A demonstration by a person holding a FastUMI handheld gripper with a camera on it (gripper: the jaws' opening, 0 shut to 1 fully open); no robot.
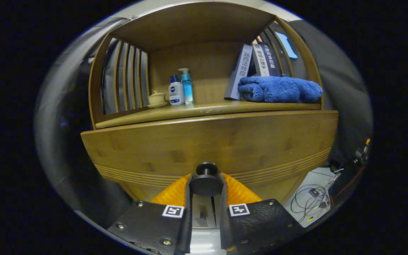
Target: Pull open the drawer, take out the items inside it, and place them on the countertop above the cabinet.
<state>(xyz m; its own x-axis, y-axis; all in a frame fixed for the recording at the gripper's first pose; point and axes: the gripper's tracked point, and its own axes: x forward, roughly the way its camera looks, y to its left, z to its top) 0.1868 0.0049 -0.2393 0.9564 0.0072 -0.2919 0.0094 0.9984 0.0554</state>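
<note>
A wooden cabinet drawer front stands right ahead of me, closed against the cabinet as far as I can tell. Its dark round knob sits between my two fingers. My gripper is shut on the knob, a finger pressing each side. Above the drawer runs the wooden countertop inside an open shelf niche. The drawer's inside is hidden.
On the countertop stand a small cup on a saucer, a white bottle and a blue pump bottle at the left. A folded blue towel and leaning books fill the right. Cables lie on the floor beside the cabinet.
</note>
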